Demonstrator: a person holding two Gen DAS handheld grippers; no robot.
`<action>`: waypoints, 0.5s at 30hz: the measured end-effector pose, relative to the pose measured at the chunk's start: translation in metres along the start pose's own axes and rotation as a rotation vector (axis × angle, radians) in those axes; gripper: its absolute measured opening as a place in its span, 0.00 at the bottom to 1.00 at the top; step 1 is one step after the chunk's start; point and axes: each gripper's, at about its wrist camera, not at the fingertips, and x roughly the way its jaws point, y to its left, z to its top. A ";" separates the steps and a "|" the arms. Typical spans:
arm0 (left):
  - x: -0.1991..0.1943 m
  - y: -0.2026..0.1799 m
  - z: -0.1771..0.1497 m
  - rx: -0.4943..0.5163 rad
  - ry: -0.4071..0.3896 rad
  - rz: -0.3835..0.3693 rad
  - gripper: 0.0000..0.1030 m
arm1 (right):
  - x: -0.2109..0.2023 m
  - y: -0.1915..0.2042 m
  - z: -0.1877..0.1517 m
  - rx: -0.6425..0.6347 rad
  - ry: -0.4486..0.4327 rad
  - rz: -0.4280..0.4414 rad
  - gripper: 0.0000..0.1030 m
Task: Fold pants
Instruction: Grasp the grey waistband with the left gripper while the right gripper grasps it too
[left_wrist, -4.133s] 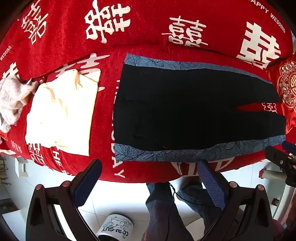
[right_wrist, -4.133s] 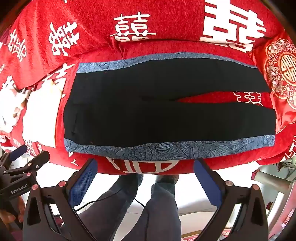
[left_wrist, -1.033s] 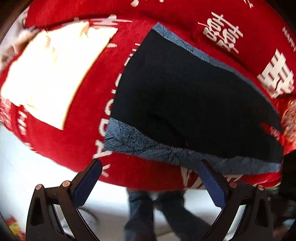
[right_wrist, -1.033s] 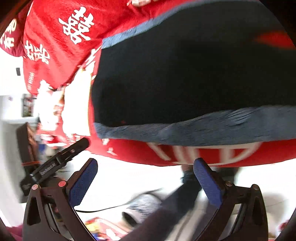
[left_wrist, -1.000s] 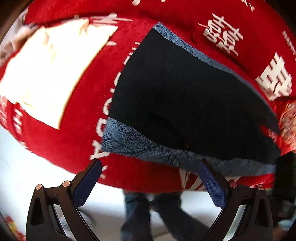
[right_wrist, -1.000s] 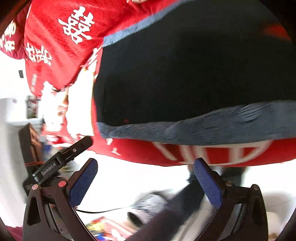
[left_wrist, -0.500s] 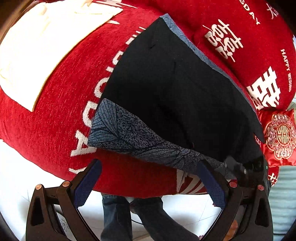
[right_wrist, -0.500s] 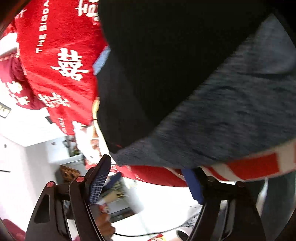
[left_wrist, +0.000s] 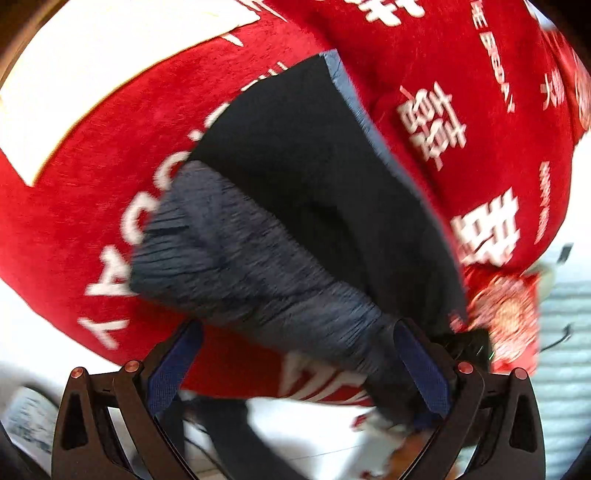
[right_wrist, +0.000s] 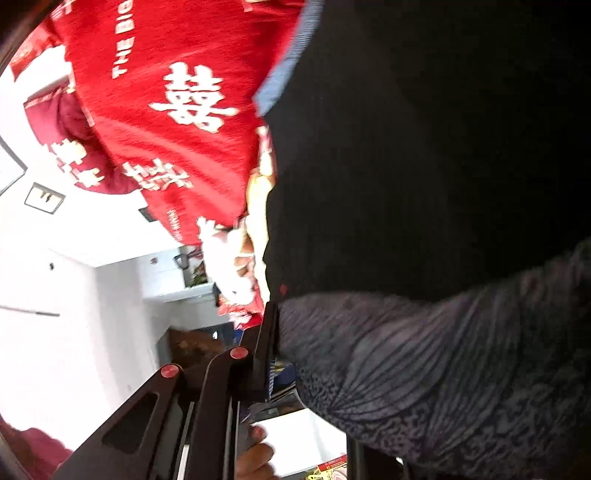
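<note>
Black pants (left_wrist: 314, 177) with a blue-grey patterned band (left_wrist: 240, 258) along the near edge lie flat on a red cover (left_wrist: 74, 229). My left gripper (left_wrist: 295, 369) is open just below the band near the waist end, and its pads touch nothing. My right gripper (right_wrist: 291, 354) is closing its jaws on the patterned band (right_wrist: 443, 362). One finger (right_wrist: 266, 350) presses the cloth and the other is hidden under it. In the left wrist view the right gripper (left_wrist: 469, 343) shows as a dark shape, with the band bunched up toward it.
A folded cream garment (left_wrist: 92, 74) lies further along the cover. A red cushion with gold ornament (left_wrist: 509, 314) sits past the leg end. A person's legs (left_wrist: 229, 424) stand below the edge on a white floor. A white fluffy item (right_wrist: 229, 258) lies beyond the pants.
Both grippers have come down close to the pants' near edge. The right jaws went from wide apart to nearly together on the patterned band, which now bunches. The left view has rolled.
</note>
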 end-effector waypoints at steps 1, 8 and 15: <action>0.003 -0.001 0.003 -0.020 -0.009 -0.021 1.00 | 0.002 0.004 -0.001 -0.021 0.022 -0.015 0.15; 0.046 0.001 0.013 -0.017 0.032 0.024 0.33 | 0.009 0.000 -0.019 -0.102 0.139 -0.161 0.20; 0.034 -0.022 0.014 0.107 0.055 0.016 0.33 | -0.090 -0.043 -0.020 0.038 -0.080 -0.214 0.54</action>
